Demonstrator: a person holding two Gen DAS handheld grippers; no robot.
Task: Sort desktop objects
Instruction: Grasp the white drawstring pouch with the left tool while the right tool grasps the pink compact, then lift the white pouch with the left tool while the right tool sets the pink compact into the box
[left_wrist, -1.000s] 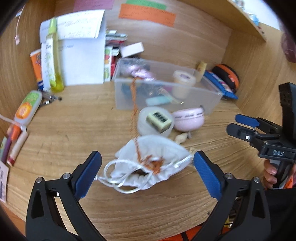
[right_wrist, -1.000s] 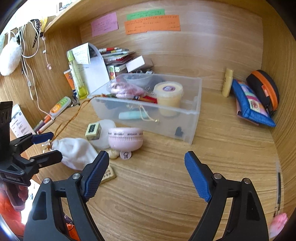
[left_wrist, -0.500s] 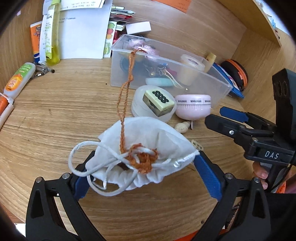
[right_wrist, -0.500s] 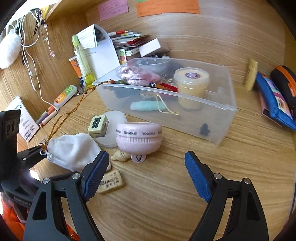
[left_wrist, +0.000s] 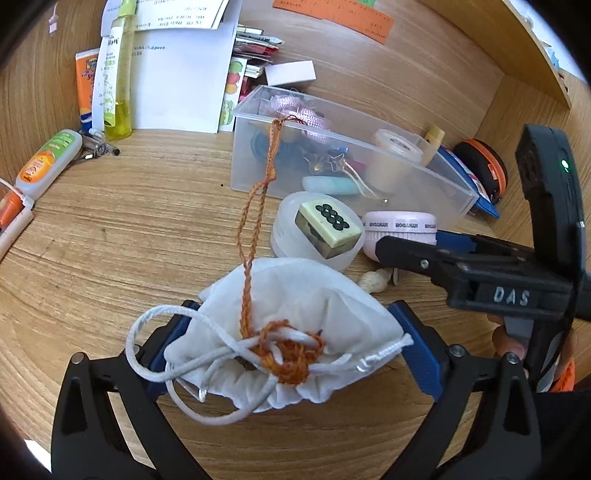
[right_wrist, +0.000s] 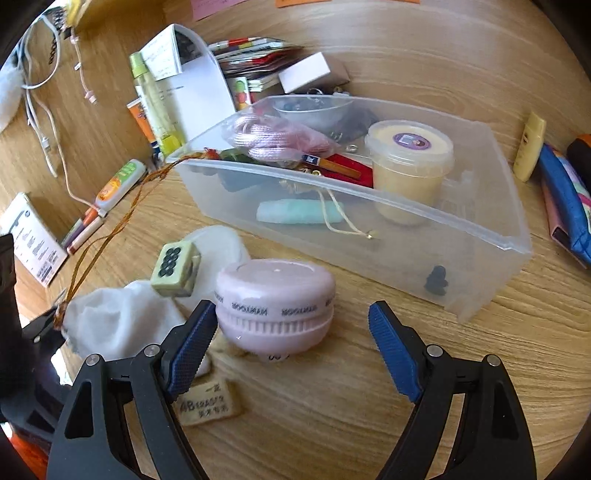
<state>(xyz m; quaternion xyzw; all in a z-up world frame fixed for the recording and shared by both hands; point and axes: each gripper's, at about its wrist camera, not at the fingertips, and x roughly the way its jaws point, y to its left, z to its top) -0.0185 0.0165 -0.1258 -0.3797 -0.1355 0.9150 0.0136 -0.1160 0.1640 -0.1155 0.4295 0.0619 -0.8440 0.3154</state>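
Note:
A white drawstring pouch (left_wrist: 288, 295) lies on the wooden desk, with an orange braided cord (left_wrist: 255, 206) knotted at its mouth and running up to the clear plastic bin (left_wrist: 458, 192). My left gripper (left_wrist: 291, 321) straddles the pouch. Its jaws are closing, and the blue pads stand at the pouch's sides without visibly squeezing it. My right gripper (right_wrist: 291, 343) is open. A pink round case (right_wrist: 275, 302) sits just ahead of it, closer to its left finger. A mahjong tile (right_wrist: 175, 269) rests on a white round lid (right_wrist: 221, 243) beside the case.
The bin (right_wrist: 509, 243) holds a cream tub (right_wrist: 408, 162), pink cord and small items. A tan eraser (right_wrist: 207, 402) lies by my right gripper's left finger. A green bottle (left_wrist: 114, 74), papers and tubes stand at the back left. A blue pouch (right_wrist: 565, 192) lies at the right.
My left gripper has sunk down around the pouch, which now fills the space between its fingers. My right gripper has moved forward and down toward the pink case.

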